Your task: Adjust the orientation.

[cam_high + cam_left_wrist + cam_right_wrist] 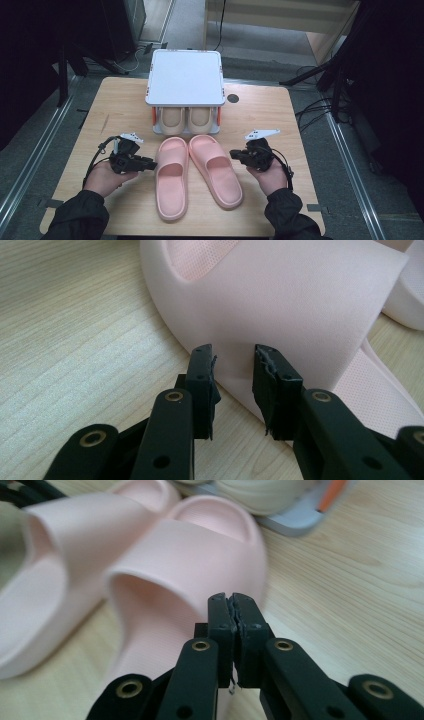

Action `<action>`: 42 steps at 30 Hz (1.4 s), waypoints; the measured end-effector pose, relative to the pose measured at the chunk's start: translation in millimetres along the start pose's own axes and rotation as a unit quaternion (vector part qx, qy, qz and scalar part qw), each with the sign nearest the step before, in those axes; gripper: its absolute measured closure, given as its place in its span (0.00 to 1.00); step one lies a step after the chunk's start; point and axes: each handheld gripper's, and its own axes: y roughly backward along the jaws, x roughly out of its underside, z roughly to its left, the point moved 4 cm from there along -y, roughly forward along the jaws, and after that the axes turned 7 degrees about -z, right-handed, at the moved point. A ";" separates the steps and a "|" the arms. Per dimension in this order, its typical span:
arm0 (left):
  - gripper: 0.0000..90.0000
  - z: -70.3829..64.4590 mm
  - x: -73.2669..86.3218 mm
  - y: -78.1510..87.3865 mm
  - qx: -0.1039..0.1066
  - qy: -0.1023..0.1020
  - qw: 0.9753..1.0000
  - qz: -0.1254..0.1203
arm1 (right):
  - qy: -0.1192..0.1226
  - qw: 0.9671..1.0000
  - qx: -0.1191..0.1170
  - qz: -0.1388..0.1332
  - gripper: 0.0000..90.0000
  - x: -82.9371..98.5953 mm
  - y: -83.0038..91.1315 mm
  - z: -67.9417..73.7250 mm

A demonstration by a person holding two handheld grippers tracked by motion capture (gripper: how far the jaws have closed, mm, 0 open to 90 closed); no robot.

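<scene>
Two pink slippers lie side by side on the wooden table: the left slipper [171, 175] [300, 305] and the right slipper [215, 167] [190, 555]. My left gripper [152, 164] [234, 357] is open, its tips right at the outer side of the left slipper's strap, with nothing clamped between them. My right gripper [232, 155] [231, 600] is shut with nothing in it, its tips just short of the outer side of the right slipper's strap.
A small rack with a white top [185, 77] stands at the table's far middle, holding a beige pair of slippers [186, 120] underneath, just beyond the pink toes. A black round hole [233, 98] sits right of it. Bare wood [115, 100] lies on both sides.
</scene>
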 end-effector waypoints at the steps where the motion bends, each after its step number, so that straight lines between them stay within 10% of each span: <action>1: 0.77 0.1 0.0 0.0 0.000 0.000 1.000 0.000 | -0.003 1.000 0.006 0.005 0.97 1.4 -1.3 -4.1; 14: 0.77 -0.4 0.4 -0.6 0.000 0.001 1.000 0.004 | -0.013 0.998 0.016 0.060 0.95 11.6 -28.8 -7.0; 42: 0.76 -16.7 0.1 -4.1 0.020 -0.020 1.000 0.012 | -0.031 0.999 -0.004 0.033 0.94 11.9 -36.4 2.0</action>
